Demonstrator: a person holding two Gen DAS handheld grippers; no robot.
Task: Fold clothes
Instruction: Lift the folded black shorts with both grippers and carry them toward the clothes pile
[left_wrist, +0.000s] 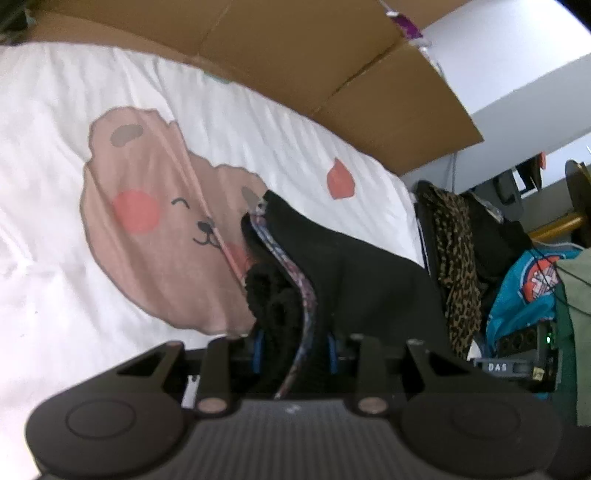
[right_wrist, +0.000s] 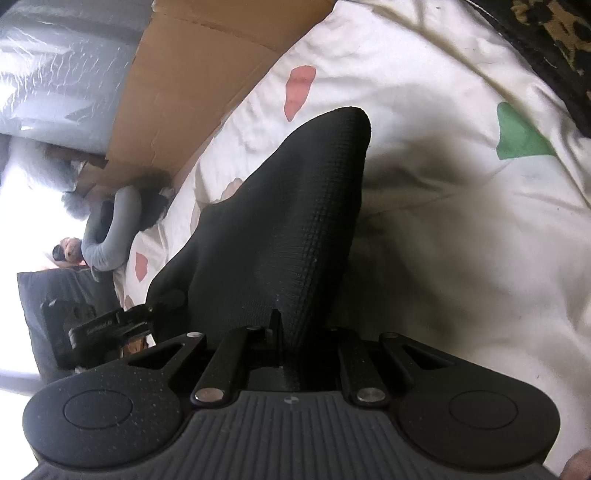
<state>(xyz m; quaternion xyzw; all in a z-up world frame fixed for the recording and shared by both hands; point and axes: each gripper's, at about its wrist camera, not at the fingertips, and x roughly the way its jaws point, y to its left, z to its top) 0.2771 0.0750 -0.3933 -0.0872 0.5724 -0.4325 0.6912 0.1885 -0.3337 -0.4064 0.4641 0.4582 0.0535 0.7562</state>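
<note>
A white bedsheet (left_wrist: 258, 125) printed with a brown bear (left_wrist: 155, 221), pink patches (left_wrist: 340, 181) and a green patch (right_wrist: 521, 136) covers the bed. Brown cardboard (left_wrist: 314, 59) runs along its far edge. A grey neck pillow (right_wrist: 110, 229) lies near the cardboard in the right wrist view.

Black garment (right_wrist: 280, 236) hiding right hand-held gripper (right_wrist: 291, 332) fingertips, clothes pile (left_wrist: 480, 258) blurred

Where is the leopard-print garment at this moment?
In the left wrist view, the leopard-print garment drapes over a clothes pile at right, beyond the bear-print bedsheet's edge, beside a teal garment.
</note>
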